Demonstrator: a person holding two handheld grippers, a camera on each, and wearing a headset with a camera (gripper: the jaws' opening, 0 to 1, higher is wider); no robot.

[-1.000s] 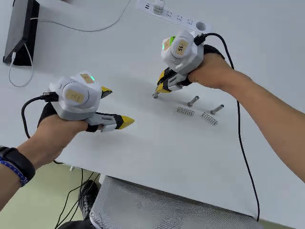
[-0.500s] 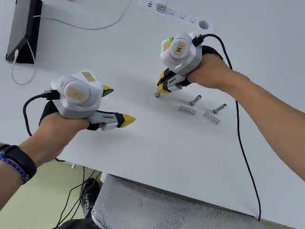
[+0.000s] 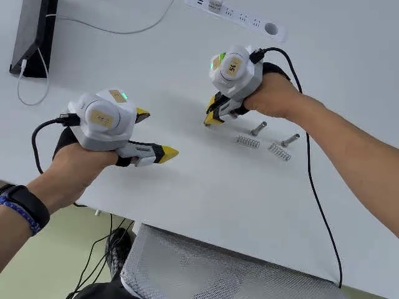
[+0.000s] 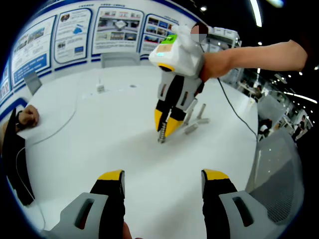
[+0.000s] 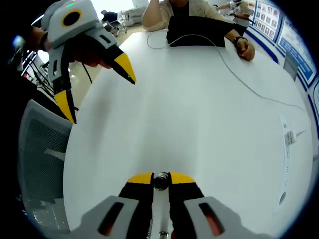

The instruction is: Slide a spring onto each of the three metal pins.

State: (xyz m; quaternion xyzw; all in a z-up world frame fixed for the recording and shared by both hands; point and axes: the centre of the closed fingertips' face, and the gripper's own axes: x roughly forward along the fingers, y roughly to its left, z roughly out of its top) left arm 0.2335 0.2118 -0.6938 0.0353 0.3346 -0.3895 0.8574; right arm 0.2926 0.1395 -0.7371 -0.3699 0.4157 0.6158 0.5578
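Over the white table [image 3: 187,193], right tool [image 3: 211,119] points down, pinching a pin [image 5: 160,181]; left tool [image 3: 156,132] hovers level, gaping, empty.

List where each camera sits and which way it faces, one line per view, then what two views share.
Head view: on the headset, looking down at the table; both forearms, left gripper and right gripper show.
Left gripper view: on the left gripper, facing the right one; own open jaws at bottom.
Right gripper view: on the right gripper, facing the left one; own jaws shut on a pin.
Shared: each gripper view sees the other gripper.
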